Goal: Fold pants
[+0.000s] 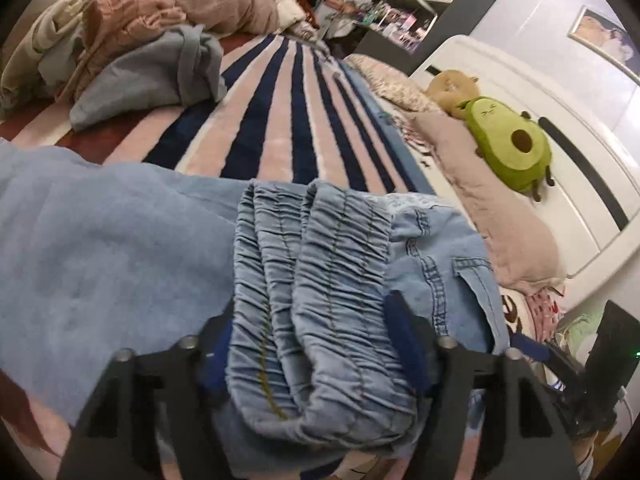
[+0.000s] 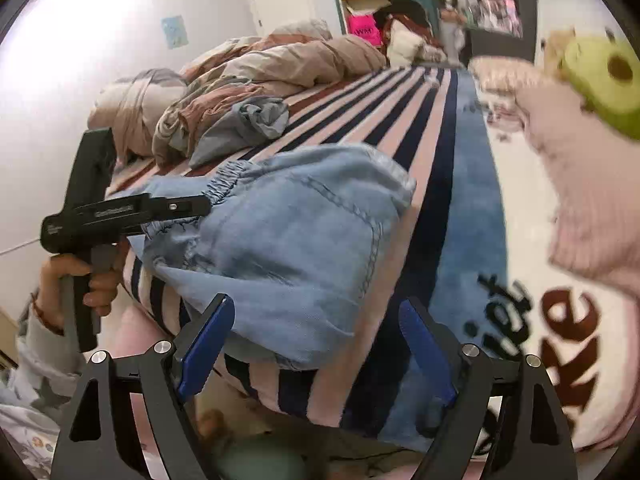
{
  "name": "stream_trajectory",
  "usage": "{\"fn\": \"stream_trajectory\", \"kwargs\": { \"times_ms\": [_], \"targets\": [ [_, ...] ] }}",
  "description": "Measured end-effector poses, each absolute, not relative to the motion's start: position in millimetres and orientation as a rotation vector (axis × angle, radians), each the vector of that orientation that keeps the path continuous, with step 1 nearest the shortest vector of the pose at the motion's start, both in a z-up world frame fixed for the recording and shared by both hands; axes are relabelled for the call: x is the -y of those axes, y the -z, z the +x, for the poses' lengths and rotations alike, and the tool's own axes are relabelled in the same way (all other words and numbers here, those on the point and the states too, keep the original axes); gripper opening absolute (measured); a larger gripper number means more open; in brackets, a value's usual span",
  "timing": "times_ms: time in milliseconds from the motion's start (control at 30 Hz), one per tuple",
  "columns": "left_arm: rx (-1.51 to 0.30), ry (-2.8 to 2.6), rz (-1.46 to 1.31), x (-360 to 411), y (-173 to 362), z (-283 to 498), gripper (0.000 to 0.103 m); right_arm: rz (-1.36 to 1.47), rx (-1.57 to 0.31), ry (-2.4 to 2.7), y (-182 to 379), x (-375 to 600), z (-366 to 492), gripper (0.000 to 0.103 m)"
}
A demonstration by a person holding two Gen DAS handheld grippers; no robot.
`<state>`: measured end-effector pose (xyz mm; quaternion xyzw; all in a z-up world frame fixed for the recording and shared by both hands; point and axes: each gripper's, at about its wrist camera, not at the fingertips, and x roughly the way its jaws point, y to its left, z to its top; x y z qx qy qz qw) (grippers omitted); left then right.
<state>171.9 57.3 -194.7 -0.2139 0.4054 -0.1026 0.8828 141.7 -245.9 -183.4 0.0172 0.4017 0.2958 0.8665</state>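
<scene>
Light blue denim pants (image 1: 344, 280) lie folded on the striped bed, with the gathered elastic waistband toward me. My left gripper (image 1: 312, 332) has its jaws wide apart around the doubled waistband, which sits between the fingers. In the right wrist view the pants (image 2: 288, 248) form a bundle near the bed's edge, and the left gripper (image 2: 132, 216) reaches the waistband from the left. My right gripper (image 2: 316, 332) is open and empty, just in front of the bundle's lower edge.
A striped blanket (image 1: 288, 112) covers the bed. A grey garment (image 1: 160, 76) and a heap of pink bedding (image 1: 140, 12) lie at the far left. An avocado plush (image 1: 508, 144) and pink pillows (image 1: 504, 216) lie by the white headboard (image 1: 568, 152) on the right.
</scene>
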Motion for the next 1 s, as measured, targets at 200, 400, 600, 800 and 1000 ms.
{"fn": "stream_trajectory", "kwargs": {
  "times_ms": [200, 400, 600, 800, 1000],
  "targets": [
    [-0.755, 0.233, -0.413, -65.0, 168.4, 155.4, 0.018, 0.214, -0.881, -0.634, 200.8, 259.2, 162.9, 0.082],
    [-0.698, 0.08, -0.328, -91.3, 152.2, 150.3, 0.018, 0.277, -0.901, -0.668, 201.5, 258.2, 175.5, 0.082],
    [-0.779, 0.076, -0.382, -117.3, 183.4, 149.2, 0.05, 0.34, -0.951, -0.684, 212.2, 242.6, 195.7, 0.082],
    [-0.694, -0.015, -0.365, -152.2, 167.9, 122.7, 0.072, 0.402, -1.033, -0.725, 226.8, 223.4, 221.1, 0.082],
    [-0.7, -0.057, -0.388, -179.4, 177.2, 106.0, 0.074, 0.328, -1.081, -0.758, 230.7, 188.2, 222.2, 0.032]
  ]
}}
